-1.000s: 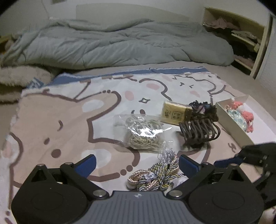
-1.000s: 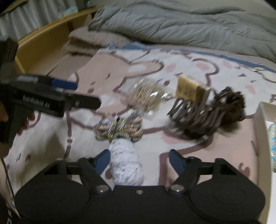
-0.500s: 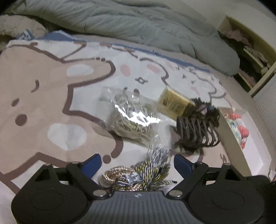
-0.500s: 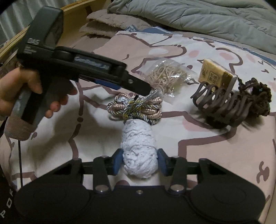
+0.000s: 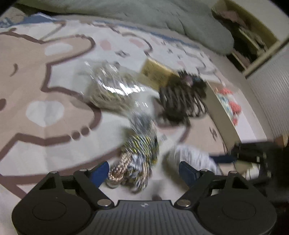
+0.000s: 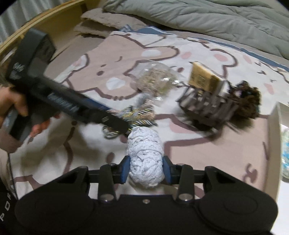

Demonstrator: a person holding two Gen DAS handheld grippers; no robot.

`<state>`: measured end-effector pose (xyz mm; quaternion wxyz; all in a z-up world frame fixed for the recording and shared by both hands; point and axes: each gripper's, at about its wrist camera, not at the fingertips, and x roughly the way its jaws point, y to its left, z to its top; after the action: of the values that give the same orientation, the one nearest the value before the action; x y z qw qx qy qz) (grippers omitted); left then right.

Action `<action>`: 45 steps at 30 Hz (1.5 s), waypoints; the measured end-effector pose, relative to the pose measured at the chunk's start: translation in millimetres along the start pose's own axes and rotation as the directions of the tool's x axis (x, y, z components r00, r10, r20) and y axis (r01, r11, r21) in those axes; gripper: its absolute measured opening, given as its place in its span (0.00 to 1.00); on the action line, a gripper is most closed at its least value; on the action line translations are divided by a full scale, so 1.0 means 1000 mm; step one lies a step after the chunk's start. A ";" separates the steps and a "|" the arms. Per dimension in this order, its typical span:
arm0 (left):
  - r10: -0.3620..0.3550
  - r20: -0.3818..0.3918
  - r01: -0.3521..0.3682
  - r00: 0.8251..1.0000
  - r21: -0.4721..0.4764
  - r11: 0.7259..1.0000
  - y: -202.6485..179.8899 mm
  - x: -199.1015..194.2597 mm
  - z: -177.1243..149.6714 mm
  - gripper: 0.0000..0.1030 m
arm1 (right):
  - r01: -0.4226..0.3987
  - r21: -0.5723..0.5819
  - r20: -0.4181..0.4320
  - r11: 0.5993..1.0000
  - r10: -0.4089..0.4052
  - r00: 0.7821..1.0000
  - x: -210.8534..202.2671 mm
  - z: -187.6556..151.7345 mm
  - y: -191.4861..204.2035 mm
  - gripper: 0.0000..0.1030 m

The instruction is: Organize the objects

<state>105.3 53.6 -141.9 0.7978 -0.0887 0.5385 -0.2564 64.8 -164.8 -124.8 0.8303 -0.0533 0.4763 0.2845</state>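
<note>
My right gripper [image 6: 146, 169] is shut on a white crocheted scrunchie [image 6: 145, 153] and holds it just above the cartoon blanket [image 6: 126, 54]; it shows blurred in the left wrist view [image 5: 191, 157]. My left gripper [image 5: 143, 171] is open, its jaws on either side of a bundle of metallic twisted hair ties [image 5: 137, 155]. From the right wrist view the left gripper [image 6: 112, 121] reaches over those ties [image 6: 142, 115].
A clear bag of beige bands [image 5: 110, 86], a yellow box [image 5: 157, 74], a brown claw clip [image 5: 180, 101] and a dark scrunchie [image 5: 193, 81] lie on the blanket. A white box [image 5: 222, 112] with colourful scrunchies stands at the right. A grey duvet [image 6: 207, 16] lies behind.
My left gripper has moved down and forward around the metallic ties. My right gripper has shut on the white scrunchie and lifted it slightly.
</note>
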 end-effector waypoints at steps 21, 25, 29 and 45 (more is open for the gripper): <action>0.281 -0.028 -0.276 0.959 0.121 0.954 -0.048 0.040 0.018 0.61 | 0.028 -0.009 -0.061 1.000 -0.029 0.998 -0.008 -0.010 -0.010 0.50; 0.304 -0.017 -0.301 0.952 0.097 0.949 -0.043 0.039 0.019 0.49 | 0.031 -0.059 -0.081 0.998 -0.036 0.996 0.000 -0.011 -0.005 0.51; 0.297 -0.006 -0.296 0.955 0.072 0.952 -0.040 0.035 0.018 0.48 | 0.047 -0.111 -0.103 0.993 -0.058 0.993 0.008 -0.014 -0.001 0.43; 0.232 0.176 -0.231 0.957 -0.024 0.973 -0.072 -0.019 0.018 0.48 | 0.158 0.027 0.129 0.987 -0.160 0.979 -0.052 0.015 -0.031 0.41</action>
<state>93.0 -0.8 -89.1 0.8669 -0.0489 0.4725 -0.1513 72.4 -207.4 -80.0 0.8803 -0.0657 0.4172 0.2161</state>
